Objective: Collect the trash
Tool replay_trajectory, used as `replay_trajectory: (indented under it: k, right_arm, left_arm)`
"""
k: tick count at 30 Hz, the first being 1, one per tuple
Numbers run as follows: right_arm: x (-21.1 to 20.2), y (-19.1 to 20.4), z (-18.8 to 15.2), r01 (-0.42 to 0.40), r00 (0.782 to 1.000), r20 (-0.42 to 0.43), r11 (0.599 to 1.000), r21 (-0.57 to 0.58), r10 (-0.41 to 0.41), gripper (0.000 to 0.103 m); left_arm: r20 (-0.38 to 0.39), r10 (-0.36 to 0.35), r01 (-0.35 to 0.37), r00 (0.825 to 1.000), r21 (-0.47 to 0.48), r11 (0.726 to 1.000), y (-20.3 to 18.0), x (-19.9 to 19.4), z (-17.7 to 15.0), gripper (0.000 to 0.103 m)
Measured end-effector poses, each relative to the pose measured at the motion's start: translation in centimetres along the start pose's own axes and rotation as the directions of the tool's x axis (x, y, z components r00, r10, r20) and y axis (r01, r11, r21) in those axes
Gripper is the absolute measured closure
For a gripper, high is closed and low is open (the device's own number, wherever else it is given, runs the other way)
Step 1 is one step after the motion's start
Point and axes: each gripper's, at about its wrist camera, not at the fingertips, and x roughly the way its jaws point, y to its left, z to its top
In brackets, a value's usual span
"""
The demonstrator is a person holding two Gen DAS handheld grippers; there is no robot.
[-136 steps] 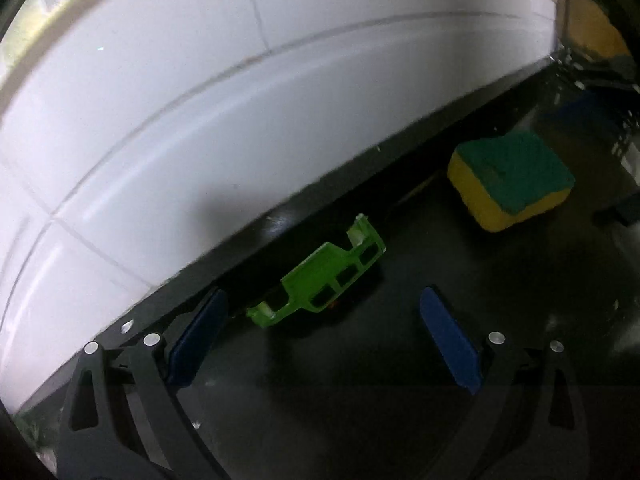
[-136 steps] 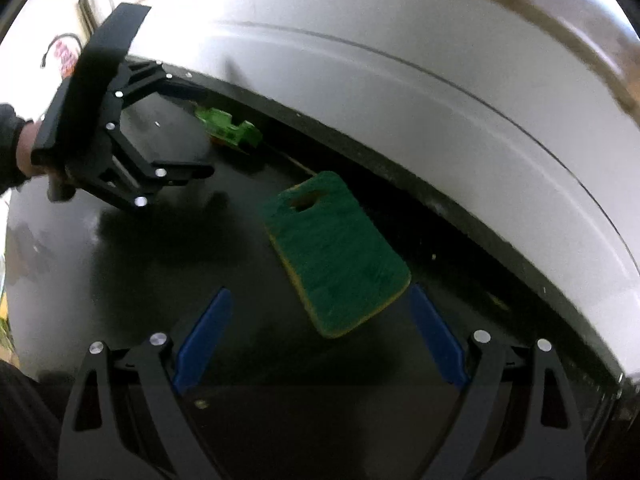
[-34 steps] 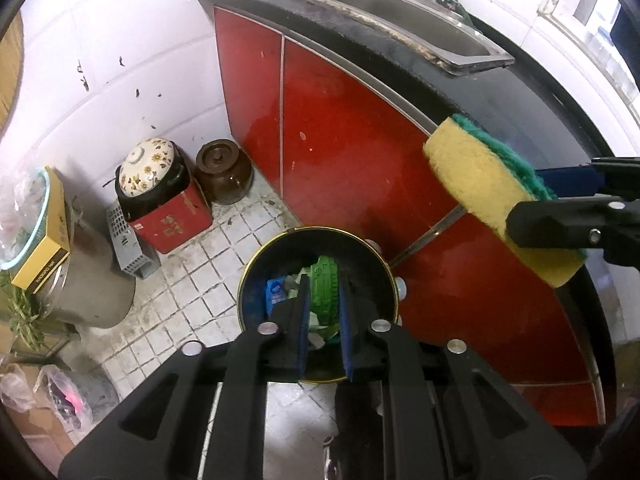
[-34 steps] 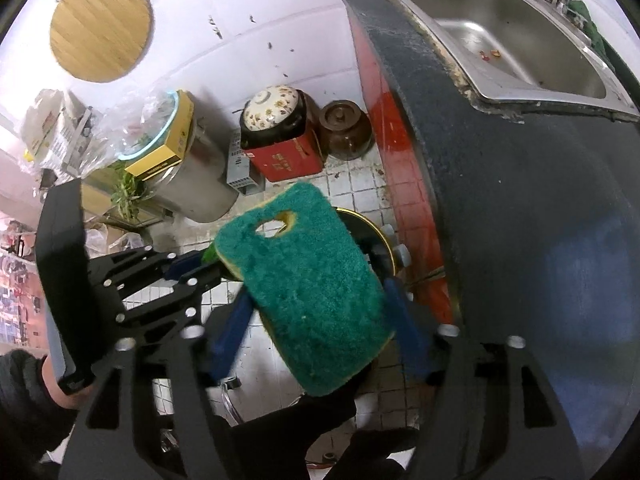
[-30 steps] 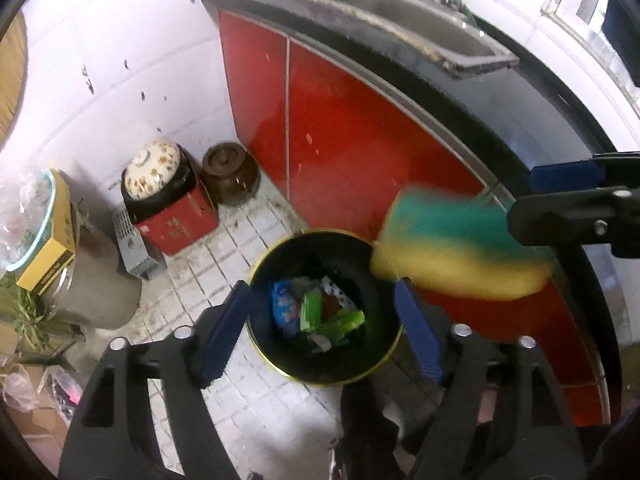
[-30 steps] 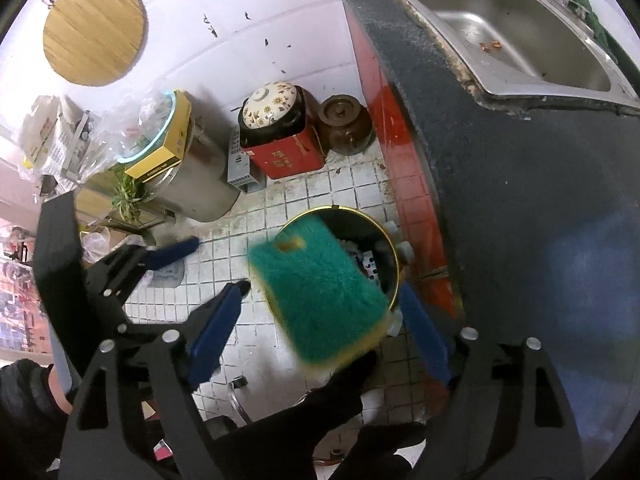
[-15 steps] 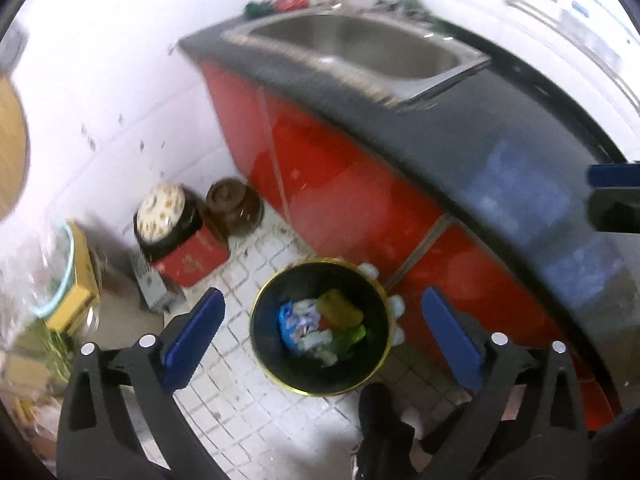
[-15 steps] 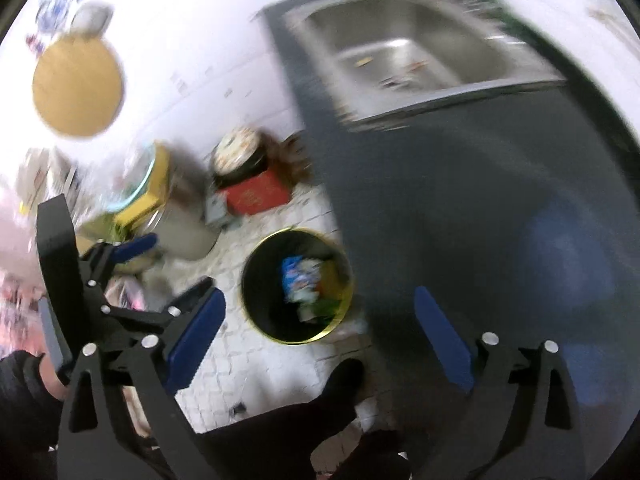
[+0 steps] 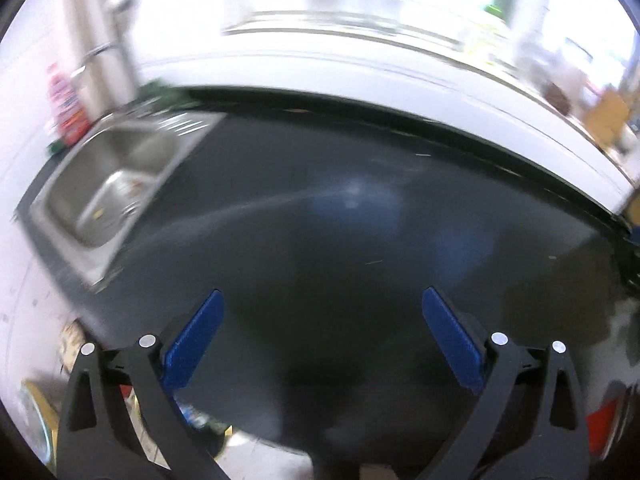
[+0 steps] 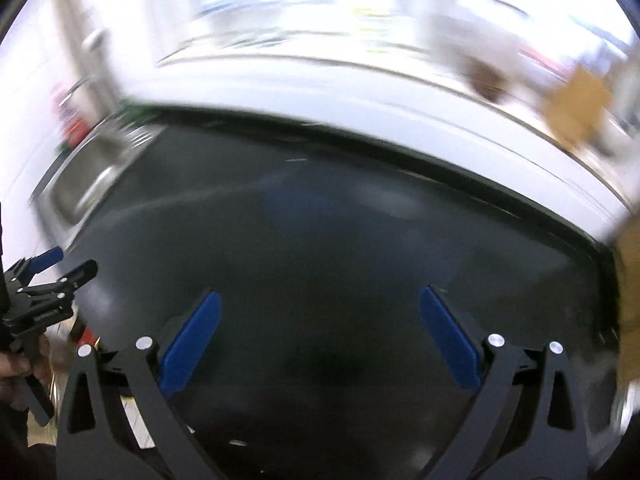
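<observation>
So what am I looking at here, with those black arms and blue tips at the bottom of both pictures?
No robot here: a person holds a hand tool in each hand, each ending in a two-finger claw with blue pads. A small wide-angle camera sits on each tool and looks forward along its fingers, which bends the picture round.

One picture is from the left claw, the other from the right claw. Both claws are open and hold nothing. In the right picture, the other tool shows at the left edge.

Both look down on a dark countertop with a steel sink set into it on the left. The pictures are blurred, but I can make out nothing lying on the bare stretch of counter.
</observation>
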Motion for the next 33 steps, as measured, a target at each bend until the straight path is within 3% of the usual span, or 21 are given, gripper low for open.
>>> replay_trajectory:
  k: [4,8,15,21,33]
  right_arm:
    - [-1.5,-7.5,-1.9,0.064,0.998,0.004,0.989,0.131,-0.065,0.007]
    - [-2.4,-12.2,-3.7,0.093,0.995,0.001,0.975,0.201,-0.095,0.007]
    - [-1.8,-17.1,-5.2,0.099,0.995,-0.007,0.963,0.251,-0.101,0.007]
    - [-1.5,-18.8,-5.4,0.088,0.996,-0.006,0.957,0.278,-0.09,0.007]
    - [-0.4,-19.4,-4.8,0.063,0.998,-0.007,0.956,0.286,-0.064,0.007]
  left_arm:
    - [-0.037,-0.059,0.062,0.998,0.066,0.996,-7.5,1.2,1.8,0.007]
    - [-0.053,-0.077,0.084,0.996,0.148,0.985,-13.1,1.9,1.7,0.007]
    - [-0.069,-0.073,0.087,0.995,0.232,0.969,-19.5,2.5,0.6,0.007]
    - [-0.074,-0.06,0.076,0.995,0.245,0.967,-21.5,3.1,0.6,0.007]
    - [-0.062,-0.04,0.055,0.997,0.265,0.963,-21.6,3.0,1.6,0.007]
